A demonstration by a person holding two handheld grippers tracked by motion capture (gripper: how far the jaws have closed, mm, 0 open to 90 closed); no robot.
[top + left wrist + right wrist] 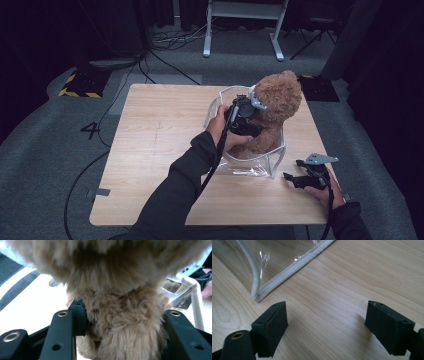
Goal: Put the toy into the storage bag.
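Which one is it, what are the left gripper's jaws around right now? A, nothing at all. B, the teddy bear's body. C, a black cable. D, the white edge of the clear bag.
B: in the left gripper view the left gripper has brown fur of the teddy bear packed between its black jaws, and the high view shows it at the bear, which sits in the clear bag.

Both forearms wore dark, long sleeves. The left claw (pixel 248 111) was black with a grey three-cornered plate on top and a black cable trailing back along the sleeve. Its jaws showed brass-ringed screw holes. The right claw (pixel 291 179) matched it: black blocky pads, grey plate, and a black cable.
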